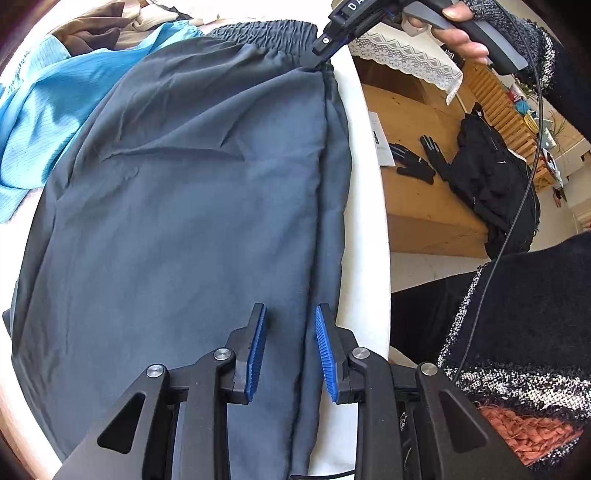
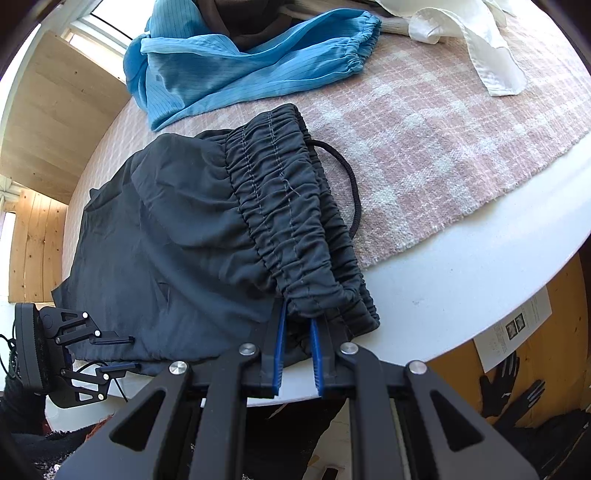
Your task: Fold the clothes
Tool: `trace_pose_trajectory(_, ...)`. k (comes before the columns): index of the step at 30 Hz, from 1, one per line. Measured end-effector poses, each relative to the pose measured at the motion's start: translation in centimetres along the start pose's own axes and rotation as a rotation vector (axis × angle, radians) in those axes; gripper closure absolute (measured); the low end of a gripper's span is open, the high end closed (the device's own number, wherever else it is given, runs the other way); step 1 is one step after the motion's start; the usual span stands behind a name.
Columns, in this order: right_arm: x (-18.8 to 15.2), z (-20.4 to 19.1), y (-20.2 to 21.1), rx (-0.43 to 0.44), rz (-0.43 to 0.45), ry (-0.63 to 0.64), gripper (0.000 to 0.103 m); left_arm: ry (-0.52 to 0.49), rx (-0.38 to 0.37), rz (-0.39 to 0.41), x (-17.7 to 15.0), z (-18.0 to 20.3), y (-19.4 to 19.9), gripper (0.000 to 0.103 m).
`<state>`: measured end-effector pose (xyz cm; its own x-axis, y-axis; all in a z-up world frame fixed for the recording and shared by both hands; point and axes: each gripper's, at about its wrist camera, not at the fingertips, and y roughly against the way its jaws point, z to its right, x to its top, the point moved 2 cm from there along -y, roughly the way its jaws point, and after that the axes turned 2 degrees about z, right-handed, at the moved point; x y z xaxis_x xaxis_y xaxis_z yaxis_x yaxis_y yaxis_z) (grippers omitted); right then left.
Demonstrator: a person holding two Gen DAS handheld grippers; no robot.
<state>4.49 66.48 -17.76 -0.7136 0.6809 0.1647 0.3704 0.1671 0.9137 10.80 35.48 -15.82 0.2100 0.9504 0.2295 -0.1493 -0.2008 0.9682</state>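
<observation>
White table (image 2: 461,266) | right tongs (image 2: 295,325) pinch trousers (image 2: 184,229) waistband | left tongs (image 1: 290,325) apart

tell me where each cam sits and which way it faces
Left wrist: on the left gripper, open over the dark trousers, looking along them to the waistband; right gripper and hand show.
Right wrist: on the right gripper at the table edge, pinching the waistband; left gripper shows.
Shared: trousers, blue garment.
</observation>
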Motion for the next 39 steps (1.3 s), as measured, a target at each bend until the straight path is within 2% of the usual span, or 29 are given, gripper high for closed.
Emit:
trace_pose_trajectory(3, 0.0, -0.1, 0.0, -0.006, 0.006, 0.005, 0.090, 0.016, 0.005, 0.000, 0.0, -0.6, 0.2, 0.086)
trace_pose_trajectory(5, 0.1, -0.2, 0.1, -0.009, 0.014, 0.007, 0.090, 0.016, 0.008, 0.004, 0.0, -1.0, 0.3, 0.099)
trace_pose_trajectory(7, 0.1, -0.2, 0.3, -0.010, 0.027, 0.006, 0.091, 0.021, -0.009, 0.019, -0.2, -1.3, 0.6, 0.100)
trace_pose_trajectory(12, -0.1, -0.7, 2.2, 0.007, 0.082, 0.007, 0.092, 0.064, -0.064, 0.088, -0.5, -2.1, 3.6, 0.101)
trace_pose_trajectory(17, -2.0, -1.4, 4.9, 0.064, 0.098, -0.003, 0.092, 0.046, -0.121, 0.113, -1.6, -1.2, 6.1, 0.101)
trace_pose_trajectory(19, -2.7, -0.9, 3.8, 0.023, 0.060, -0.005, 0.092, 0.034, -0.118, 0.077, -2.0, -0.8, 4.6, 0.100)
trace_pose_trajectory(21, -3.1, 0.1, 1.3, -0.006, -0.014, -0.032, 0.092, 0.040, -0.124, 0.017, -2.3, -0.8, 2.3, 0.099)
trace_pose_trajectory(23, -3.1, 0.6, 0.4, -0.011, -0.054, -0.049, 0.092, 0.038, -0.076, -0.018, -2.3, -0.8, 0.7, 0.092)
trace_pose_trajectory(27, -2.8, -0.6, 4.8, -0.032, -0.018, 0.052, 0.090, 0.064, -0.064, 0.057, -2.2, -1.2, 3.5, 0.091)
trace_pose_trajectory(29, -2.6, -1.2, 7.1, -0.043, 0.001, 0.101, 0.081, 0.079, -0.055, 0.089, -2.6, -1.7, 5.3, 0.088)
trace_pose_trajectory(31, -1.6, -1.2, 9.4, -0.067, 0.040, 0.132, 0.071, 0.101, -0.043, 0.113, -3.2, -2.6, 6.9, 0.087)
trace_pose_trajectory(33, 0.7, -1.0, 10.3, -0.109, 0.087, 0.142, 0.062, 0.117, 0.003, 0.122, -3.5, -4.2, 7.9, 0.083)
trace_pose_trajectory(34, 2.0, -0.8, 10.5, -0.130, 0.107, 0.147, 0.061, 0.125, 0.029, 0.124, -3.6, -5.1, 8.2, 0.078)
trace_pose_trajectory(36, 5.3, -0.9, 9.1, -0.164, 0.125, 0.176, 0.061, 0.188, 0.068, 0.125, -3.4, -7.6, 8.1, 0.079)
trace_pose_trajectory(39, 8.9, -0.8, 5.1, -0.134, 0.077, 0.196, 0.061, 0.270, 0.137, 0.121, -3.4, -12.2, 7.2, 0.079)
